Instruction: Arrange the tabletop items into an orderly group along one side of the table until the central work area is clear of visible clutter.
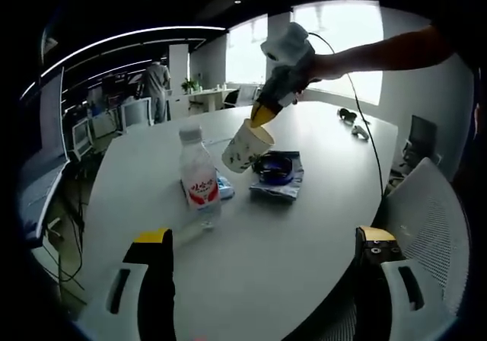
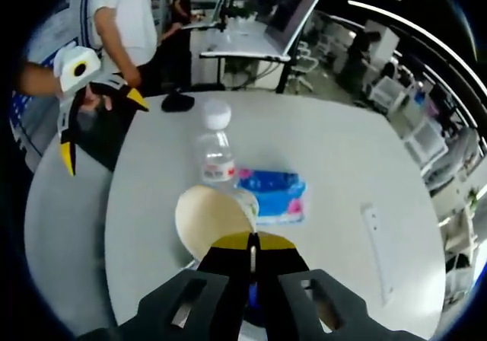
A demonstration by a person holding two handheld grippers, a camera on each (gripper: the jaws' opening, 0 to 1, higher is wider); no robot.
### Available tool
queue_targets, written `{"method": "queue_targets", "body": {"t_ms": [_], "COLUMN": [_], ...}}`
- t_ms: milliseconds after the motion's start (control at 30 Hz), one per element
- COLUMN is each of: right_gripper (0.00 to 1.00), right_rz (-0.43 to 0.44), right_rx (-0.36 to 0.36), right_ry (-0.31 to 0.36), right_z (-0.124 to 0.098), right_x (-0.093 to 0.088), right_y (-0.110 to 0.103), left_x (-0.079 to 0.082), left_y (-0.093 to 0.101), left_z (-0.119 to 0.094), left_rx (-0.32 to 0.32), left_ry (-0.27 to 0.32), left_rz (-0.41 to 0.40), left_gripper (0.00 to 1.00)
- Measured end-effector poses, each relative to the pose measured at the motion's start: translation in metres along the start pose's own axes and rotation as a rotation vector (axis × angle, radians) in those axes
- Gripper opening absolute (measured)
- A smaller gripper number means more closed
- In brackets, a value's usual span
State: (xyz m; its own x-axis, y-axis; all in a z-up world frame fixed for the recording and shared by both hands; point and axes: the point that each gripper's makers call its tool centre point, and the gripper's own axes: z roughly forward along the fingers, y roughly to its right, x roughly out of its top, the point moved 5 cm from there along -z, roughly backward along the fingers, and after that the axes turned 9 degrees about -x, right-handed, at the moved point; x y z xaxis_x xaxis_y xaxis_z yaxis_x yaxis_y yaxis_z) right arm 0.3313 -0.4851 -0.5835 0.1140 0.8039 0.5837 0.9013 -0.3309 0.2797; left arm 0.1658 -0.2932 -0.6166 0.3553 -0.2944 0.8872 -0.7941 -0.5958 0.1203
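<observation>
One paper cup (image 1: 247, 147), tilted, is clamped at its rim by the right gripper (image 1: 264, 114) above the white table (image 1: 319, 204). Beside the cup: one water bottle (image 1: 199, 175), one blue packet (image 2: 275, 195), one foil pouch (image 1: 276, 185). The left gripper (image 1: 262, 261) hovers with jaws apart.

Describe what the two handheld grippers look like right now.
Left gripper: black jaws with yellow tips on white-grey mounts. Right gripper: black jaws with yellow tips, white housing, and a black cable trailing behind it. No sleeve is visible on the arm.
</observation>
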Motion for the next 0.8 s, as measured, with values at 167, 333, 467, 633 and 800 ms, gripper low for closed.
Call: {"method": "queue_targets", "body": {"t_ms": [167, 333, 467, 633, 800], "right_gripper": [0.0, 0.0, 0.0, 0.0, 0.0], "right_rz": [-0.002, -0.008, -0.017, -0.021, -0.014], "right_rx": [0.014, 0.033, 0.049, 0.072, 0.084], "right_ry": [-0.008, -0.028, -0.055, -0.081, -0.114], "right_z": [0.003, 0.009, 0.016, 0.023, 0.027], "right_x": [0.0, -0.001, -0.005, -0.007, -0.009], "right_y": [-0.004, -0.009, -0.014, -0.02, -0.023], "left_x": [-0.001, -0.002, -0.001, -0.002, -0.004], "left_y": [0.0, 0.0, 0.001, 0.0, -0.001], "left_z": [-0.001, -0.001, -0.002, -0.003, -0.005], "left_rx": [-0.001, -0.004, -0.005, -0.002, -0.003], "left_ry": [0.002, 0.0, 0.002, 0.003, 0.003], "left_rz": [-0.002, -0.001, -0.002, -0.005, -0.007], "left_gripper": [0.98, 0.98, 0.98, 0.98, 0.98]}}
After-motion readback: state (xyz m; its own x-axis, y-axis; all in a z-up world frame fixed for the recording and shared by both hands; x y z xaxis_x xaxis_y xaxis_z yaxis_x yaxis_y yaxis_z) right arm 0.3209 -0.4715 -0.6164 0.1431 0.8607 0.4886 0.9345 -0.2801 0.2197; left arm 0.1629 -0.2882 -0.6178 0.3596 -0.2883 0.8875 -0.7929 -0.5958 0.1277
